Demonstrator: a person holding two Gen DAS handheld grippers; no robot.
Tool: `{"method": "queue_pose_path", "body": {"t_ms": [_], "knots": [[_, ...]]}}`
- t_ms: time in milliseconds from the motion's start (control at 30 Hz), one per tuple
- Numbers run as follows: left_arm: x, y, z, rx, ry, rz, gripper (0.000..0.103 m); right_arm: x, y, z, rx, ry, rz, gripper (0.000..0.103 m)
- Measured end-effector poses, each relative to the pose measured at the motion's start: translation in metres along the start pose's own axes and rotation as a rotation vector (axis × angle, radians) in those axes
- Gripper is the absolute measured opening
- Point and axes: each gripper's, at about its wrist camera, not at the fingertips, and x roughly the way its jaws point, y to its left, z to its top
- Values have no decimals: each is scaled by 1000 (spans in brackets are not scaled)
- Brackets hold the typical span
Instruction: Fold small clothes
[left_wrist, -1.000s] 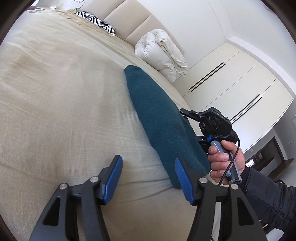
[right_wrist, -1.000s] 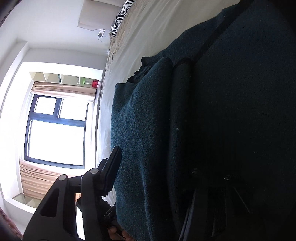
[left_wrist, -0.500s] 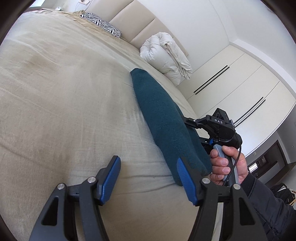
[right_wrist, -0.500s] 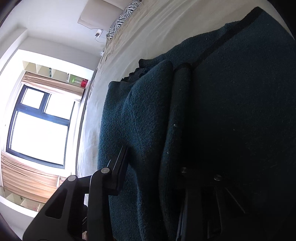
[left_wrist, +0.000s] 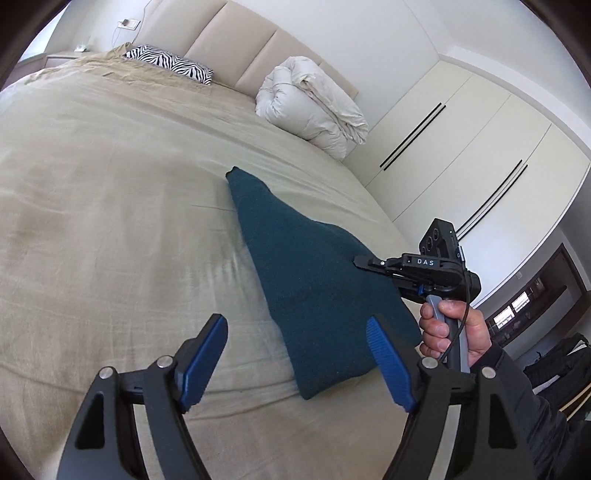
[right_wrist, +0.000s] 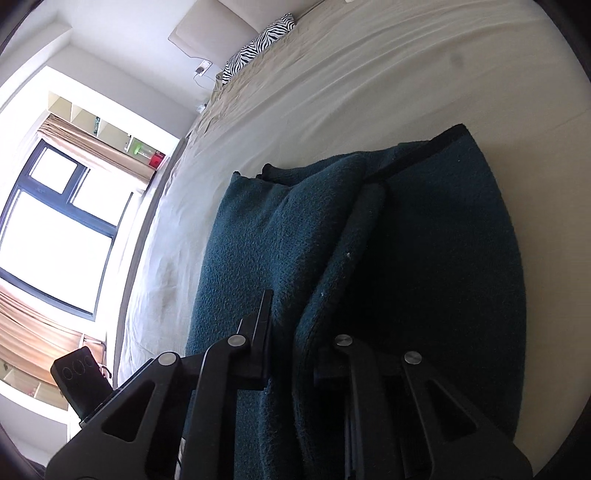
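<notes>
A dark teal garment (left_wrist: 314, 273) is spread on the beige bed (left_wrist: 110, 206), clamped by the closing right claw (right_wrist: 291, 332). The left claw (left_wrist: 295, 350), just widened, is held empty. A duvet (left_wrist: 314, 103) and zebra pillow (left_wrist: 170, 66) are seen beyond. "DAS" is read on the right tool.

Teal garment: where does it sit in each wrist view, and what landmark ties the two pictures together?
Left wrist: the teal garment runs from centre toward lower right, its right side lifted by the right gripper.
Right wrist: it fills the centre and lower right, pinched between this gripper's fingers.
Shared landmark: the zebra pillow at the bed's head.
</notes>
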Motion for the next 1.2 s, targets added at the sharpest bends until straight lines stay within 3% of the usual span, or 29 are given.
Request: {"method": "queue_pose_path", "body": {"t_ms": [167, 433, 833, 1033, 1100, 1200], "knots": [[16, -30, 19, 48, 19, -35, 81, -19, -25, 11, 18, -13, -53, 13], [44, -55, 18, 90, 76, -34, 82, -32, -60, 15, 32, -10, -112, 13], [100, -68, 19, 140, 178, 57, 82, -27, -96, 4, 85, -71, -24, 14], [122, -76, 30, 188, 190, 93, 82, -42, -105, 15, 204, -153, 96, 28], [127, -74, 37, 177, 169, 113, 82, -45, -108, 22, 221, -178, 129, 46], [143, -68, 40, 137, 193, 118, 82, -42, -112, 32, 211, -191, 115, 48]]}}
